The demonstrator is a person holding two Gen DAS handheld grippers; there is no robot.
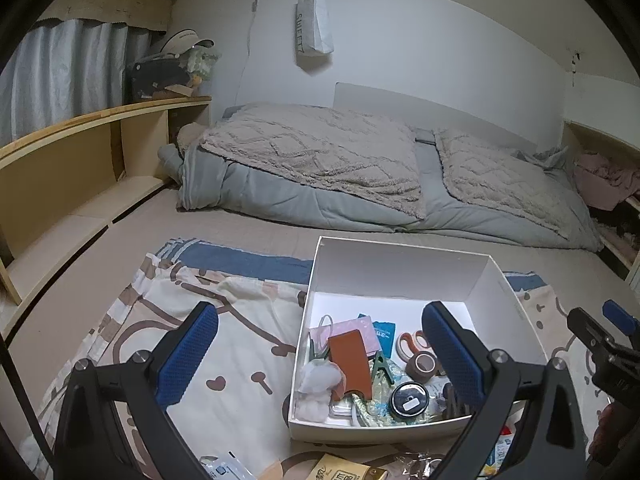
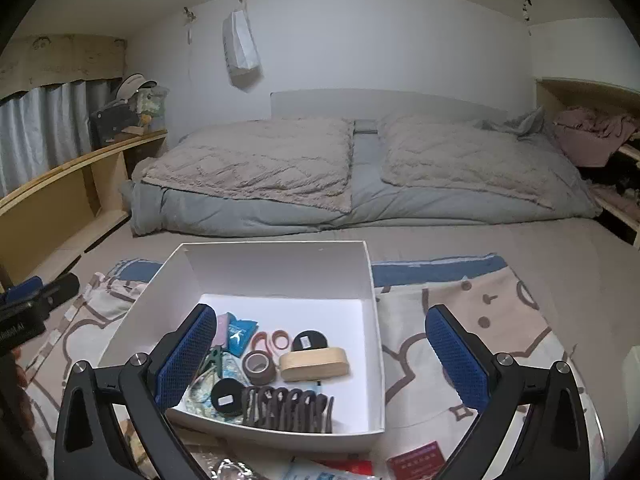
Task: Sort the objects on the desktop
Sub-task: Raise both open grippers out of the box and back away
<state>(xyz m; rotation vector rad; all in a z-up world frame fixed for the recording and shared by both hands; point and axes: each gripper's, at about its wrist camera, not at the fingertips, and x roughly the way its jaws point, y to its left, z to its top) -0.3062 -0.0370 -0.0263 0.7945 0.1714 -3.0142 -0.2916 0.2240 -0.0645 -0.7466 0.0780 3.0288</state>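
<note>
While the white rectangular cardboard box (image 2: 372,280) of sundries rests on the bed, left tongs (image 1: 320,354) and right tongs (image 2: 322,356) hover released, empty.

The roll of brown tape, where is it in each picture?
Left wrist view: the tape lies in the white box, lower right, beside the orange scissors.
Right wrist view: the tape sits near the box's middle, just left of the wooden block.
Shared landmark: the orange scissors just behind the tape in both.
</note>
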